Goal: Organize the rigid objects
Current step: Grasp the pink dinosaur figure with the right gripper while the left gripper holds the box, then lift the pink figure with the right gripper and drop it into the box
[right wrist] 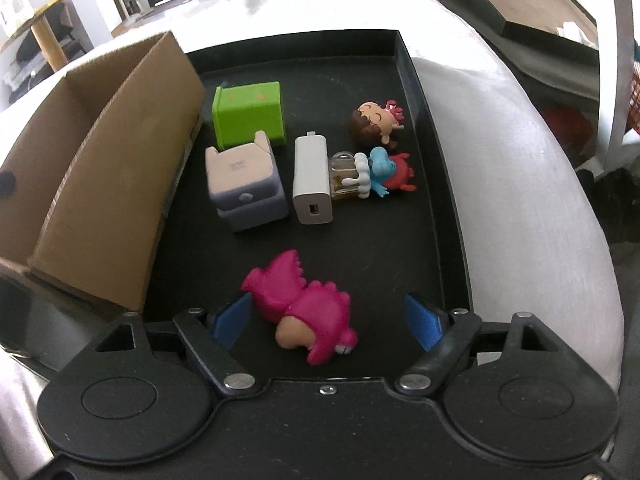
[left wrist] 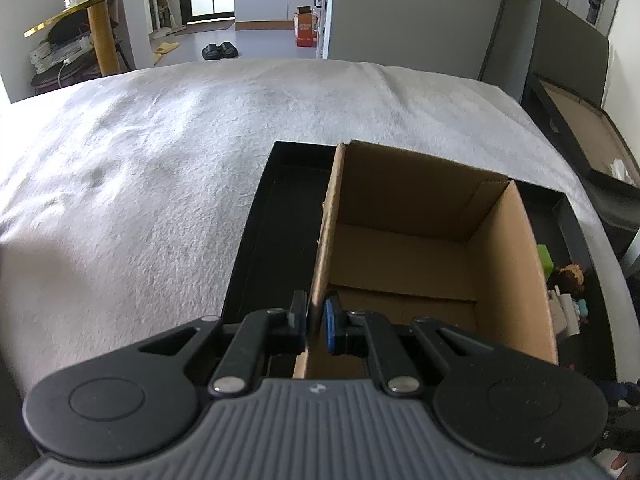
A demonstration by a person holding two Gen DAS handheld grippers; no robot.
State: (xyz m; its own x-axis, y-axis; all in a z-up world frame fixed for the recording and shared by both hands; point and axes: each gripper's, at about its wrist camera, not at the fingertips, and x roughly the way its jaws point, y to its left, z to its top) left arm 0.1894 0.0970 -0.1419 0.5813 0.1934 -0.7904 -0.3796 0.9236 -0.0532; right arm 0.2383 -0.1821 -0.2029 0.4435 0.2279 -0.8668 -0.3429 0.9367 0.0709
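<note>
An empty brown cardboard box point(left wrist: 420, 240) stands in a black tray point(left wrist: 256, 240) on a white-covered bed. My left gripper point(left wrist: 316, 320) is shut on the box's left wall, one pad on each side of it. In the right wrist view the same box point(right wrist: 112, 168) stands at the tray's left. My right gripper point(right wrist: 328, 320) is open over the tray point(right wrist: 424, 120), its blue pads either side of a pink dinosaur toy point(right wrist: 308, 308) lying on its side; the left pad point(right wrist: 230, 320) is close to it, the right pad stands well clear.
Further up the tray lie a green block point(right wrist: 248, 116), a grey-lilac box toy point(right wrist: 246, 184), a white charger point(right wrist: 312, 180), a small perfume bottle with a blue and red figure point(right wrist: 376, 174) and a brown-haired doll point(right wrist: 374, 122). A dark flat box point(right wrist: 520, 4) lies beyond the bed.
</note>
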